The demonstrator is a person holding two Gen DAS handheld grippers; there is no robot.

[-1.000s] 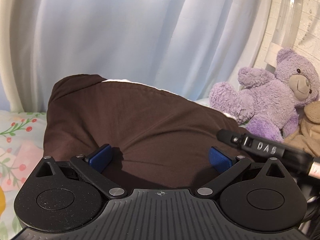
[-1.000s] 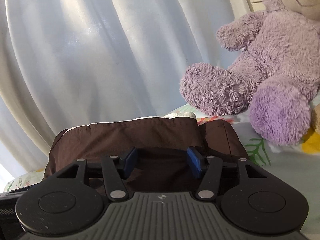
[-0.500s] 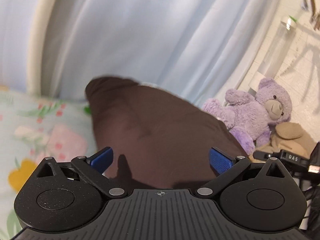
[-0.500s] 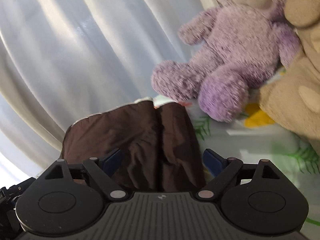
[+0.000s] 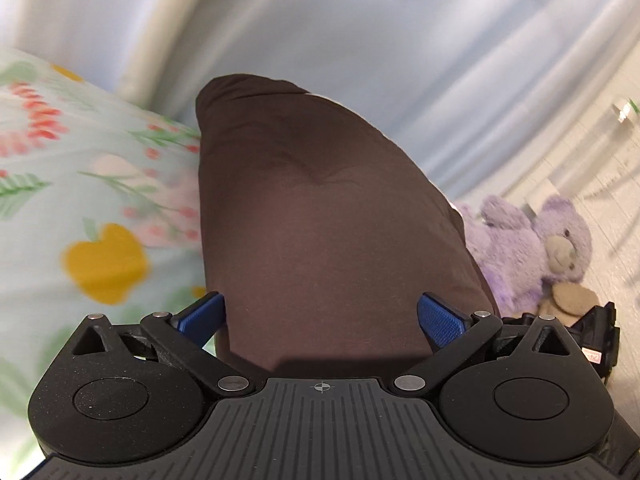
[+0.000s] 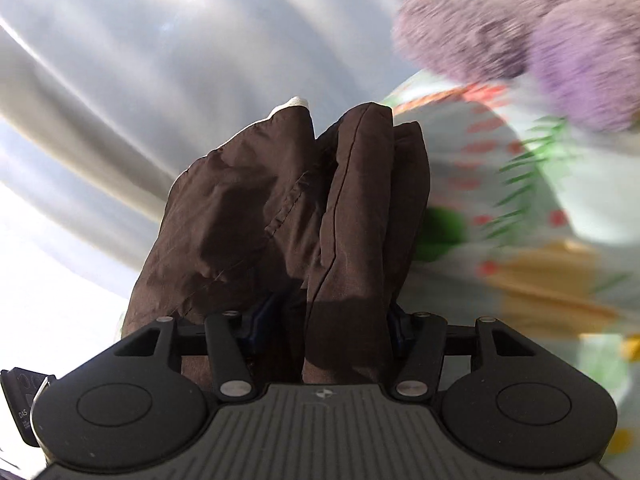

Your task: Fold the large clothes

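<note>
Garment: brown garment (image 5: 328,216) lay bunched on the flowered bed sheet (image 5: 80,208), near the pale curtain (image 5: 360,32).
Left tongs (image 5: 320,316): spread wide, blue pads clear of the cloth.
Right tongs (image 6: 320,320): closing, a thick brown fold between the pads.
Far right: purple bear (image 5: 532,248), blurred.

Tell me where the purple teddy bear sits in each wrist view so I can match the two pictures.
Left wrist view: the purple teddy bear sits at the right edge, just right of the brown garment, sharp enough to see its face.
Right wrist view: the bear fills the top right corner, blurred, above the floral sheet.
Shared landmark: the brown garment, centred in both views, backed by the pale curtain.
</note>
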